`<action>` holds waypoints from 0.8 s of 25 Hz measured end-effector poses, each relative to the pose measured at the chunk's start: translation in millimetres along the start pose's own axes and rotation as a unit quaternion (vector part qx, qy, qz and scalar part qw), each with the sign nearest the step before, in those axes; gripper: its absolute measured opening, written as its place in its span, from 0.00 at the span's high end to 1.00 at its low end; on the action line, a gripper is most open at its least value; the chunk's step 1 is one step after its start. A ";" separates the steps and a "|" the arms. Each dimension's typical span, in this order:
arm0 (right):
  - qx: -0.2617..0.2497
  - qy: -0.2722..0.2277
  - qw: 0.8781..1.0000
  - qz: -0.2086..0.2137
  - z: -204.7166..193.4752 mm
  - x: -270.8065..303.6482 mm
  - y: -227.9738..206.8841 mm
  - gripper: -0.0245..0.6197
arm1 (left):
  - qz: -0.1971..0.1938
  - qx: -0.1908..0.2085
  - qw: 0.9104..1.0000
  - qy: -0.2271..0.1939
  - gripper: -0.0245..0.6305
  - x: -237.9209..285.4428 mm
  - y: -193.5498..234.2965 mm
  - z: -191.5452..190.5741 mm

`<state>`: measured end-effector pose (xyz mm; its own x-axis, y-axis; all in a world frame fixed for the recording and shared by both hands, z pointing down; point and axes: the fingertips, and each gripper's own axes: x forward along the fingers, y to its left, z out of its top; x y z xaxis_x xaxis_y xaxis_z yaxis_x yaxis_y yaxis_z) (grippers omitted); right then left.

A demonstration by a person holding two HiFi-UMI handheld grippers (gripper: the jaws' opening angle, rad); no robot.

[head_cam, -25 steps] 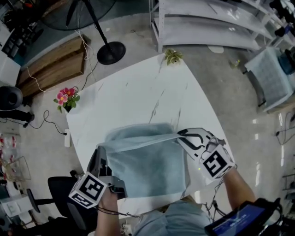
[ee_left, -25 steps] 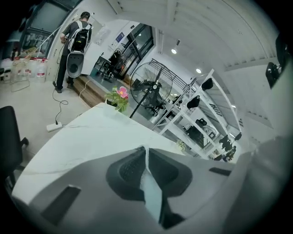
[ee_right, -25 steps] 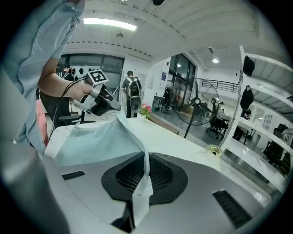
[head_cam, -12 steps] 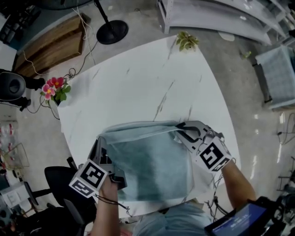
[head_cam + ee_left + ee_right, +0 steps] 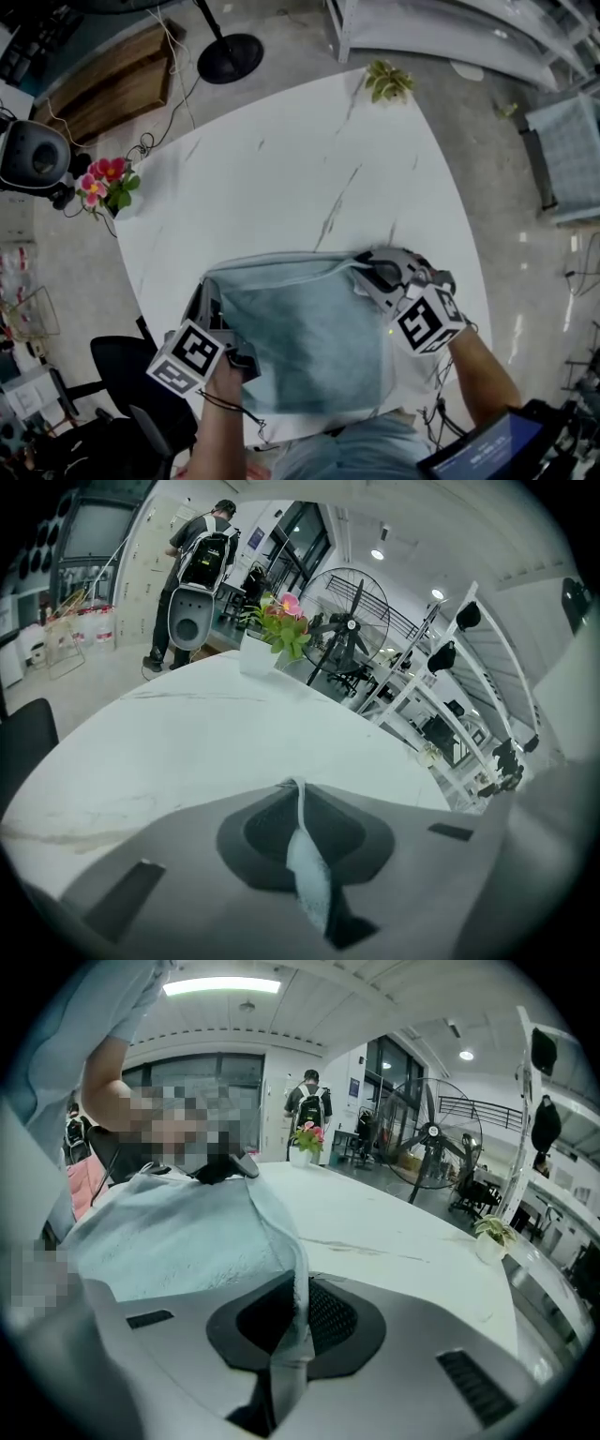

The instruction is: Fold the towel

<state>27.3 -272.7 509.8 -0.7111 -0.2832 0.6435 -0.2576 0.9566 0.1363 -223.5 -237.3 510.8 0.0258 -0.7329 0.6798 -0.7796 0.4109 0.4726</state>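
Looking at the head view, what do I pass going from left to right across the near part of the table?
left gripper, clamped on the towel's left corner → towel, spread between the two grippers → right gripper, clamped on the towel's right corner

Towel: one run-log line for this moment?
towel: over table, far edge taut | left hand-held gripper: shut on towel corner | right hand-held gripper: shut on towel corner

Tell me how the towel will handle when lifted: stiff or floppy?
Likely floppy: the towel drapes between the left gripper and right gripper. Probably light: two pinched corners seem to carry it. Its textured weave looks unlikely to slip.
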 end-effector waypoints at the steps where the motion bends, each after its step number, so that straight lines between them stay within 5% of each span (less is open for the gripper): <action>1: 0.001 -0.001 1.000 0.003 1.1 -0.2 -0.6 0.90 | -0.011 0.010 1.000 0.005 0.93 1.0 -4.8 -0.5; 2: 0.003 -0.003 1.000 0.008 2.4 -0.4 -1.0 0.89 | -0.031 0.020 0.999 0.012 0.88 1.8 -11.8 -1.4; 4: 0.012 -0.009 1.000 0.020 5.3 -1.2 -1.1 0.81 | -0.072 0.042 0.996 0.028 0.62 0.1 -27.6 -3.2; 7: 0.043 -0.030 0.998 0.039 13.7 -5.9 2.5 0.67 | -0.101 0.077 0.991 0.045 0.52 -11.7 -39.8 -6.7; 12: 0.091 -0.086 0.992 0.022 42.1 -33.4 1.0 0.62 | -0.130 0.112 0.984 0.049 0.48 -54.5 -43.5 -5.0; 20: 0.099 -0.085 0.991 -0.018 48.1 -79.9 53.4 0.63 | -0.148 0.131 0.980 0.029 0.48 -139.9 4.8 -22.9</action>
<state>38.9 -202.3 429.5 -0.7953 -0.3400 0.5020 -0.3958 0.9183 -0.0051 -216.5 -120.3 430.8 0.3046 -0.7631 0.5700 -0.8663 0.0268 0.4988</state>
